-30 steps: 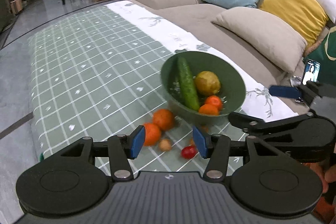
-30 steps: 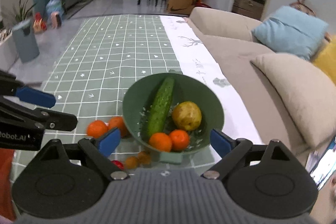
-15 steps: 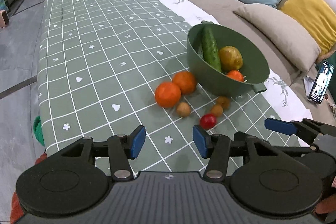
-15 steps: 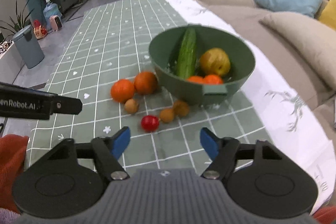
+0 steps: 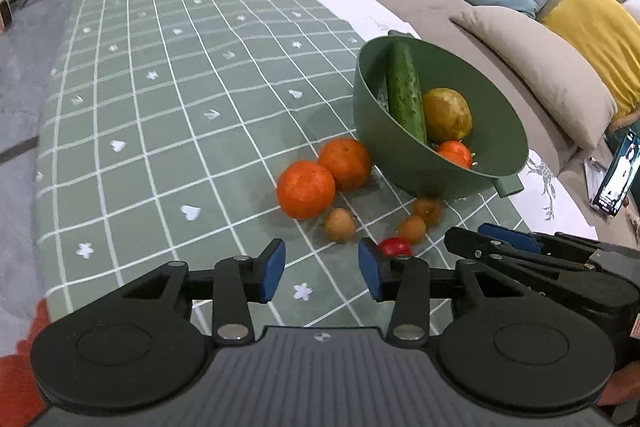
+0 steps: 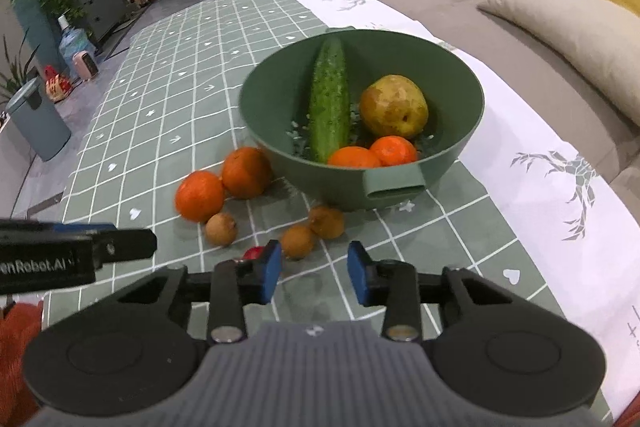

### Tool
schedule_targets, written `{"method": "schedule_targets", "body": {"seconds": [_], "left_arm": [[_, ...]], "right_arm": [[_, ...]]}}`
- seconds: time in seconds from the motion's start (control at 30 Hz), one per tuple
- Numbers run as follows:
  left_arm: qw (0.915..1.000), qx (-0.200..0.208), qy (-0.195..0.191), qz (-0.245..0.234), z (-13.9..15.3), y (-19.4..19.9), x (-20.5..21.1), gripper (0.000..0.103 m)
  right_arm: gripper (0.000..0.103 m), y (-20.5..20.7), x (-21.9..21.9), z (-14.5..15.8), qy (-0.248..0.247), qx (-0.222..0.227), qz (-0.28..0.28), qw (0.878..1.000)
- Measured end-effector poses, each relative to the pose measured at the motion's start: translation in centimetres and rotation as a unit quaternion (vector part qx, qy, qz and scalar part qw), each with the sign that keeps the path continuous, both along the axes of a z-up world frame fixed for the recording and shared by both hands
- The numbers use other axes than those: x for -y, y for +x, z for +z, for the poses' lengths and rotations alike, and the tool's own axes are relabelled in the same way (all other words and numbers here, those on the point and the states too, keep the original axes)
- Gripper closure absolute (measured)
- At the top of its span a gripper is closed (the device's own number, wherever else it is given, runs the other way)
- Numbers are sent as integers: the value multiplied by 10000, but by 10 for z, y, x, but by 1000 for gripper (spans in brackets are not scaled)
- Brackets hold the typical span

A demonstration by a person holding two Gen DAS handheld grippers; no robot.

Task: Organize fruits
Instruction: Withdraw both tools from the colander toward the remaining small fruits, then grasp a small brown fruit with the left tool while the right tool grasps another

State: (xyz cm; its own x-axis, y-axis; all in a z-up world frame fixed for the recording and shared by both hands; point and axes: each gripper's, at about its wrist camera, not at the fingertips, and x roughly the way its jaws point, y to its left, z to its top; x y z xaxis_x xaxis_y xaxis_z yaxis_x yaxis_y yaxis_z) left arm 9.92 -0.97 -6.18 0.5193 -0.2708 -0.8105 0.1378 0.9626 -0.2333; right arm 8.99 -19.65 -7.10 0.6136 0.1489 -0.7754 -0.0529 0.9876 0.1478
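A green bowl (image 5: 416, 167) (image 6: 276, 147) on the checked tablecloth holds a cucumber (image 6: 330, 107), a pear (image 6: 394, 107) and two small oranges (image 6: 370, 153). Two oranges (image 5: 306, 189) (image 6: 200, 195) lie left of the bowl. Three small brown fruits (image 5: 340, 225) (image 6: 297, 242) and a red cherry tomato (image 5: 394, 247) (image 6: 254, 253) lie in front of it. My left gripper (image 5: 322, 273) is open and empty, just short of the fruits. My right gripper (image 6: 314, 277) is open and empty, near the brown fruits; its left finger partly hides the tomato.
A beige sofa with cushions (image 5: 532, 67) runs along the table's right side. A phone (image 5: 616, 173) stands at the far right. The cloth's near edge (image 5: 52, 299) is close below the grippers. A bin (image 6: 36, 119) and plants stand on the floor at left.
Both grippers have pulled back and dropped lower toward the table's near edge. The right gripper's jaws have narrowed. The fruits have not moved.
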Motion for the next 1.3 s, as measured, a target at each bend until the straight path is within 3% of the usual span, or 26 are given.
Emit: {"method": "schedule_targets", "body": {"seconds": [0.67, 1.0, 1.3], "left_arm": [[9967, -564, -322, 490, -38, 37, 17, 55], [9964, -614, -354, 454, -44, 40, 21, 76], [9973, -536, -343, 362, -38, 36, 21, 77]], "right_arm": [[80, 43, 20, -31, 786, -304, -291, 9960], [81, 47, 28, -38, 974, -364, -374, 9939], [81, 42, 28, -31, 885, -254, -303, 9953]]}}
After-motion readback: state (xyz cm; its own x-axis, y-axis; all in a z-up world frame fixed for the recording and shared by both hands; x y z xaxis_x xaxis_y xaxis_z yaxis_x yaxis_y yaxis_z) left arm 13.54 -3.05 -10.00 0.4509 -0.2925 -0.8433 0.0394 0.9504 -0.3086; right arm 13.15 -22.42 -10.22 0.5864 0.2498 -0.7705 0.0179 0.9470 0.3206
